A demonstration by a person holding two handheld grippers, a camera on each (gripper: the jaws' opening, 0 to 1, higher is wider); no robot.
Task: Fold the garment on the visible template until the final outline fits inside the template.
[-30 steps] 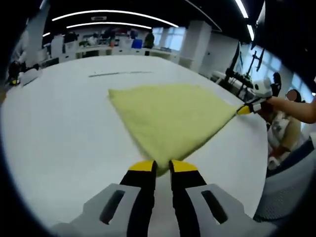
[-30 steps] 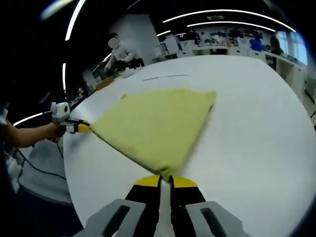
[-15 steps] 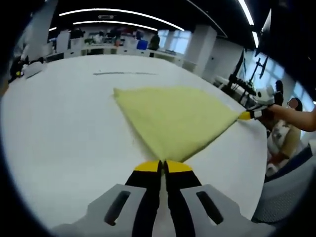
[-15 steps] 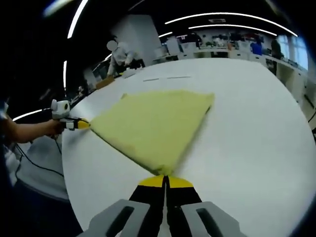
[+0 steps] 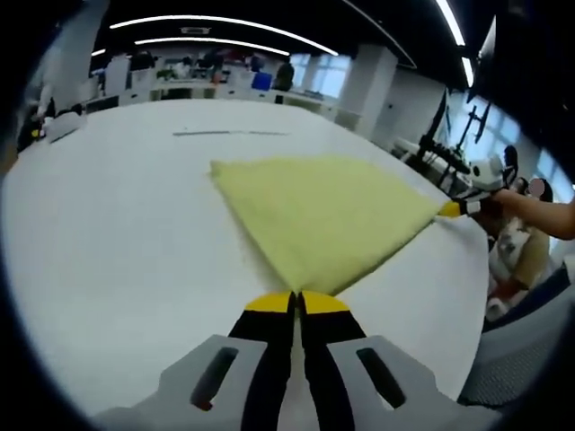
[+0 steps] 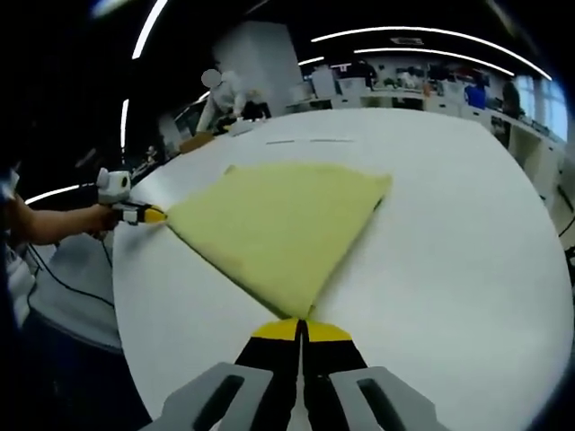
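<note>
Garment [image 5: 323,220] lies flat on the desk [image 5: 117,233], stretching away from both hand-held grippers, left [image 5: 296,303] and right [image 6: 301,329], each clenched on 1 near corner, equally close.

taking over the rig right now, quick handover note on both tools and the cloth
Left tool: shut on one near corner of the yellow garment.
Right tool: shut on the other near corner.
Garment: spread flat on the white table, pulled taut between the two tools.
Done: both corners gripped.
Left: no fold made yet; dark marks lie beyond the far edge, possibly the template. Likely next: carry the corners over.
</note>
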